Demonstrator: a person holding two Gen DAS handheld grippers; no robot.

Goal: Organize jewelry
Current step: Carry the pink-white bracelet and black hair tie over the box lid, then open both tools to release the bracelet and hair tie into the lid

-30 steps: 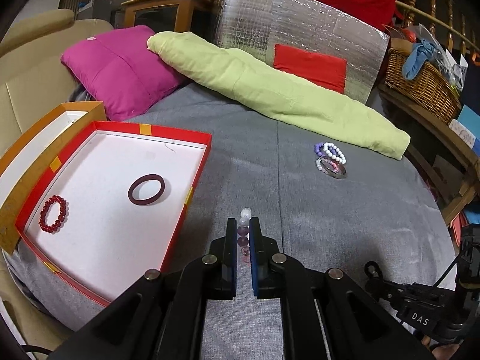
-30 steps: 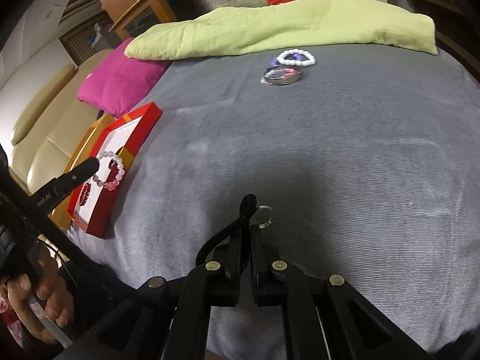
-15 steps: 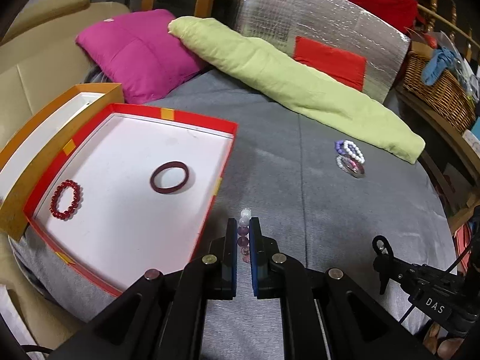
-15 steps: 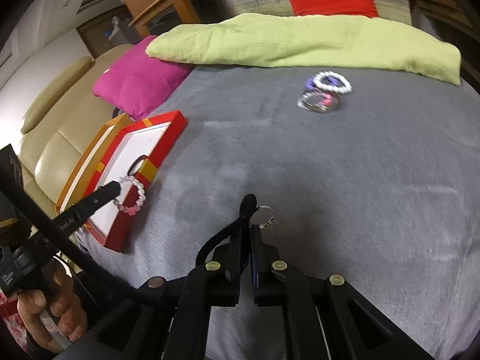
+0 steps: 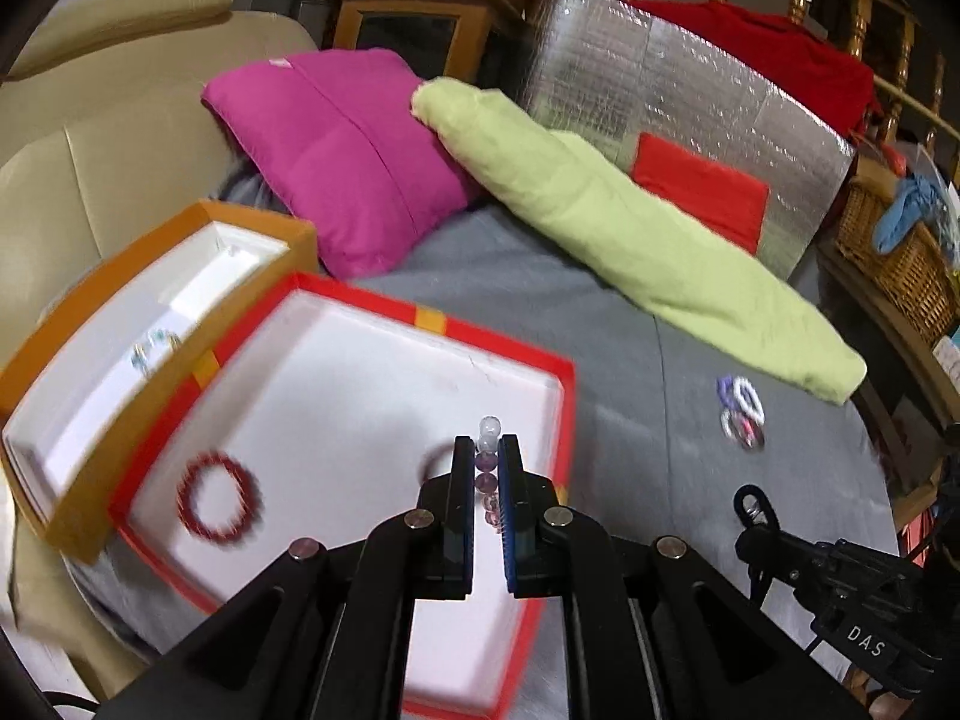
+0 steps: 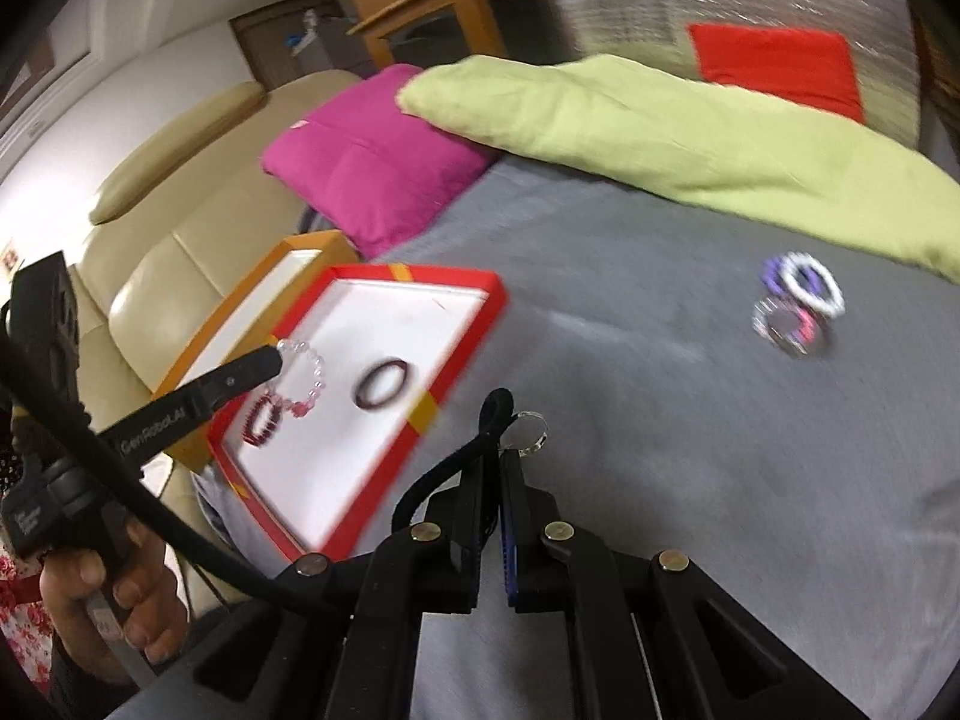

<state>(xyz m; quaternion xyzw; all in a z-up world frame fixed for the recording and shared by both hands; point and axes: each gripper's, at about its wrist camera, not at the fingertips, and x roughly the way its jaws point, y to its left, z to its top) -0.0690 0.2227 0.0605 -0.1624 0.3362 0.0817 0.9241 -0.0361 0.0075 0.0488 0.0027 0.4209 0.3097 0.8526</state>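
Pink-and-clear bead bracelet [image 6: 303, 381] hangs pinched in the left gripper [image 5: 487, 450], over the red tray [image 6: 462, 354] at centre left — lower before release. Right gripper [image 6: 493, 456] clamps a ring [image 6: 525, 433].
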